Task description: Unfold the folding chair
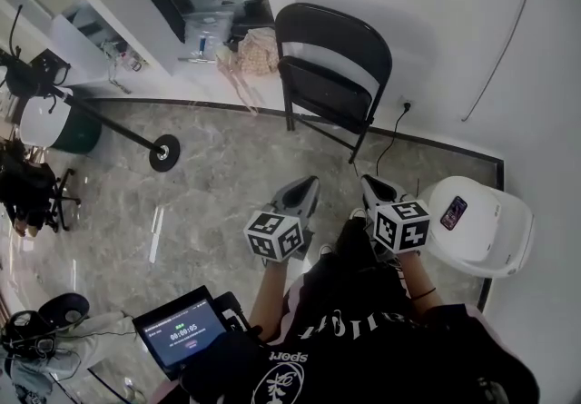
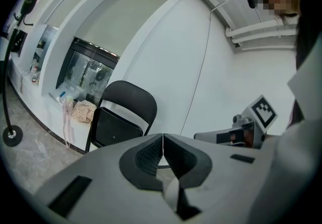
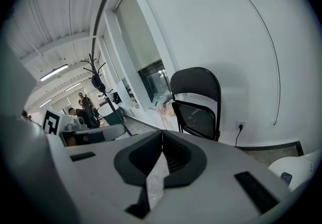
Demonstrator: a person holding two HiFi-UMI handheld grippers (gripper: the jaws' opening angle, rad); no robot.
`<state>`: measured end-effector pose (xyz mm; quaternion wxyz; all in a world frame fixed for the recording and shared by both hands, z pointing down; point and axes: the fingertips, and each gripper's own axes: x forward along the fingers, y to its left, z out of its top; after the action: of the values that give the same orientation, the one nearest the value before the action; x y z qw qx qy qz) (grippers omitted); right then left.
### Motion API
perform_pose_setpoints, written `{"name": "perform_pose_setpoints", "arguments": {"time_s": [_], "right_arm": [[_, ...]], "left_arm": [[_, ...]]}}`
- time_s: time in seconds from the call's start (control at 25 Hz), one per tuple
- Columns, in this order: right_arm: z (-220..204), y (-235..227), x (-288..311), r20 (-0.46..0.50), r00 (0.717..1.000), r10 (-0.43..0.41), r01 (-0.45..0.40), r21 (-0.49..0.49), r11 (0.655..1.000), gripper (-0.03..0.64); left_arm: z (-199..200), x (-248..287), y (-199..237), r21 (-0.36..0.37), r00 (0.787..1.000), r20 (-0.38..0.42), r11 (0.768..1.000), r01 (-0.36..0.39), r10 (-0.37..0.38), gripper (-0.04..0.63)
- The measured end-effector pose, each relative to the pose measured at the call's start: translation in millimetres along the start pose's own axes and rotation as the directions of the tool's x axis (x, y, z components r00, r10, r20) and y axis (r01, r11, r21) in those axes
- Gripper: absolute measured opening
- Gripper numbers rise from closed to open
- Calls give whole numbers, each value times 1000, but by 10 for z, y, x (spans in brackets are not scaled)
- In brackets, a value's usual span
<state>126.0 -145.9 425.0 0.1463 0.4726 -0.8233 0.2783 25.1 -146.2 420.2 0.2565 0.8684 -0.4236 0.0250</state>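
The black metal folding chair (image 1: 331, 75) stands folded against the far white wall (image 1: 436, 21). Nearer, the left gripper (image 1: 305, 189) and right gripper (image 1: 372, 186) are clenched, empty. The person's black shirt (image 1: 363, 339) reads "sport".

You're in an office-style workroom. Ahead of your jaws, a plain white painted wall (image 1: 436, 21) with a white socket (image 1: 406, 105) meets a grey marble-patterned tile floor (image 1: 227, 184). Left of the jaws stands a black round-based coat stand (image 1: 164, 153). Beyond it, under long ceiling strip lights (image 3: 54, 72), people (image 3: 83, 109) sit in an open work area.
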Motion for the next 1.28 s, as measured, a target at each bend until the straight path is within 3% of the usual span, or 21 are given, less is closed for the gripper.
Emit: {"name": "perform_pose_setpoints", "arguments": {"time_s": [0.44,0.92,1.28], "right_arm": [[689,-369,702,25,999,48,-47,-22,999,15],[1782,-1265,1560,11,992,127,-125,-104,987,15],[2490,-1563,2017,-17,970,243,-240,-224,944,17]], "left_arm": [[412,680,482,-42,1000,7,999,-14,14,6],[795,2080,1006,-136,997,-20,988,-75,73,8],[730,2844,1416,-249,992,-71,961,-122,108,115]]}}
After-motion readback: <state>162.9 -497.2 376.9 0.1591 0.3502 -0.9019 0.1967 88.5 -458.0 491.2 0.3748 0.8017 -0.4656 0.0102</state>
